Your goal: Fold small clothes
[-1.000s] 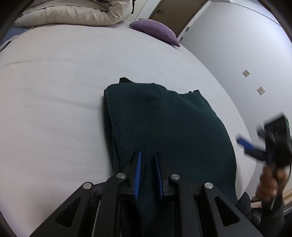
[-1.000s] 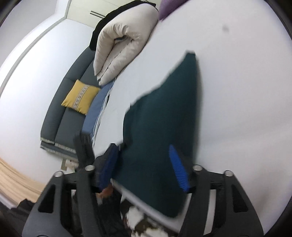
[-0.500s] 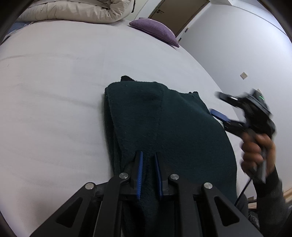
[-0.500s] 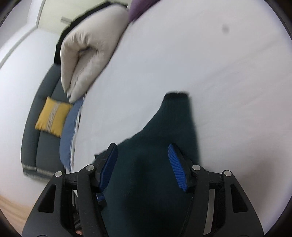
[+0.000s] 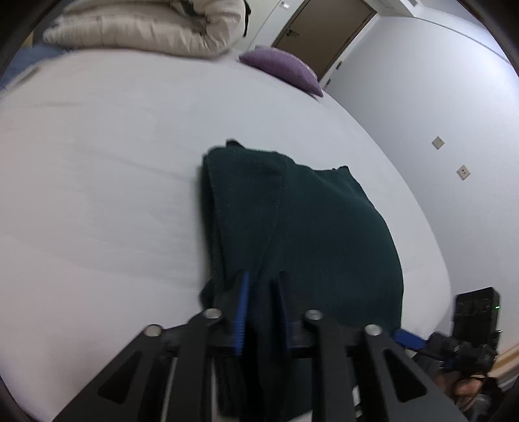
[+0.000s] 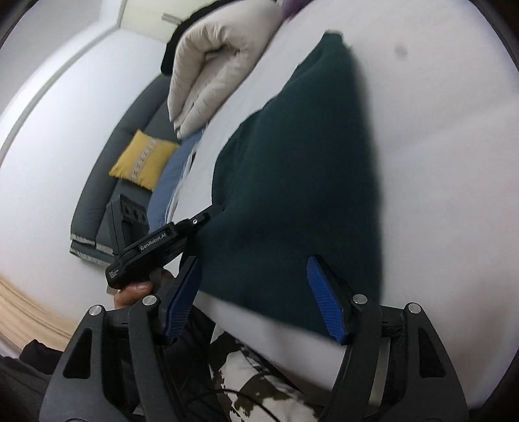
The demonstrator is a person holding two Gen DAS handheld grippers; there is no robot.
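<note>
Folded dark green fleece garment [image 5: 301, 227] lying on the white bed [image 5: 97, 181], near the bed's front edge, its folded thicker edge along the left in the left wrist view.

Left tongs [image 5: 261, 292]: positioned at the near end of the garment, with the cloth running between the two blue pads [image 5: 241, 311]. The jaws stand narrowly apart and are opening; the near cloth is dark and blurred, so whether the pads press on it cannot be told.

Right tongs [image 6: 256, 295]: held over the near right part of the garment and the bed edge. The jaws stand wide and are opening; nothing is gripped, and the pads are clear of the cloth. In the left wrist view these tongs appear at the lower right, beyond the bed corner.

In the right wrist view the left tongs' black body shows at the left, held in a hand [image 6: 133, 292], its tip at the garment's near edge.

Background: rolled beige duvet [image 5: 146, 26] and purple cushion [image 5: 282, 66] at the far side of the bed; grey sofa [image 6: 107, 201] with a yellow cushion [image 6: 142, 159] beyond; brown door [image 5: 324, 32].
</note>
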